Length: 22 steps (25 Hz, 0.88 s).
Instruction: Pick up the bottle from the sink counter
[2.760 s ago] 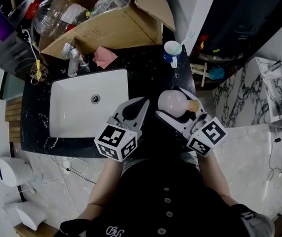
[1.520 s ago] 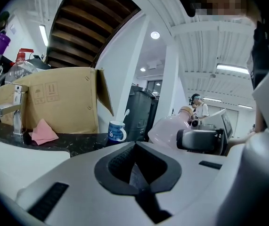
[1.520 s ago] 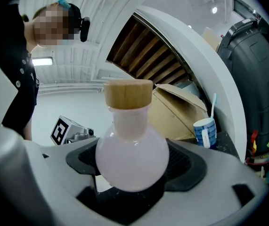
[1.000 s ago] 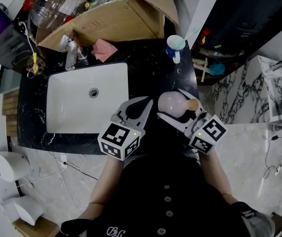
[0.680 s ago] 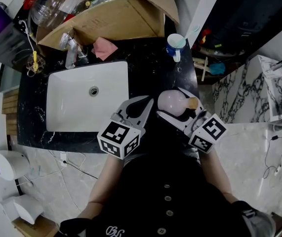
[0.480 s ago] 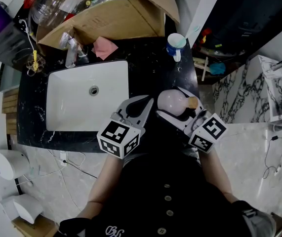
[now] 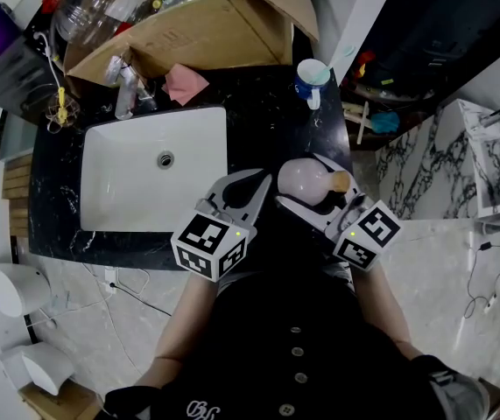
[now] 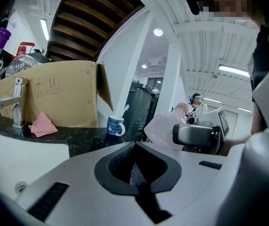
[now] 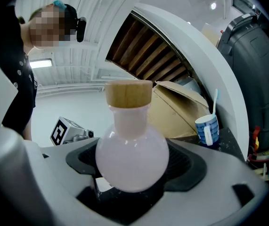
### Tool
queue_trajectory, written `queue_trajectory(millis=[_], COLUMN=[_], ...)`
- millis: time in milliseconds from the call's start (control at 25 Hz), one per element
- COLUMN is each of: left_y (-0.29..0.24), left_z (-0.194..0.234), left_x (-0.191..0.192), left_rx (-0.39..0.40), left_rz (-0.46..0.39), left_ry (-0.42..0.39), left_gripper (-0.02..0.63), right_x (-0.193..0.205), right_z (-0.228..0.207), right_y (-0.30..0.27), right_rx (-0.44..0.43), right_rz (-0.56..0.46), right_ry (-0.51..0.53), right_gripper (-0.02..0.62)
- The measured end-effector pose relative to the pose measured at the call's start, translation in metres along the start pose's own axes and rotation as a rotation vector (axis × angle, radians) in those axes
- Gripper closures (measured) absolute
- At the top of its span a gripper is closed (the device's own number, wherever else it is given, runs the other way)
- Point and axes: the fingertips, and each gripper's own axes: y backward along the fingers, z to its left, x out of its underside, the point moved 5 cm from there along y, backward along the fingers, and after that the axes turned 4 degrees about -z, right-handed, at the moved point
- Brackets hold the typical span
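A round pale-pink bottle [image 7: 305,179] with a wooden cap [image 7: 341,182] lies tilted between the jaws of my right gripper [image 7: 300,181], which is shut on its belly, over the front right of the black counter [image 7: 267,121]. In the right gripper view the bottle [image 9: 132,147] fills the space between the pads, cap upward. My left gripper [image 7: 259,180] hovers just left of it, shut with nothing between its fingers [image 8: 135,147]. The left gripper view shows the bottle [image 8: 160,126] held off the counter in the right gripper [image 8: 195,134].
A white sink basin [image 7: 153,178] takes up the counter's left, with a faucet [image 7: 127,94] and a pink cloth [image 7: 184,84] behind it. A blue mug [image 7: 309,81] holding a toothbrush stands at the back right. An open cardboard box [image 7: 197,33] lies along the back.
Both grippers and the bottle keep their places; only the head view has shifted slightly.
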Motion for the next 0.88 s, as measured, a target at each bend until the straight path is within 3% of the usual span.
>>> queue_trajectory(millis=[880], left_y=[-0.0001], left_z=[0.0001], left_x=[0.0003], left_rx=[-0.009], left_rz=[-0.009], left_ry=[0.007], left_gripper=[0.589], right_x=[-0.0023], right_z=[-0.0022], right_y=[0.0036], right_rx=[0.014], right_rz=[-0.021], right_ry=[-0.009], right_gripper=[0.193])
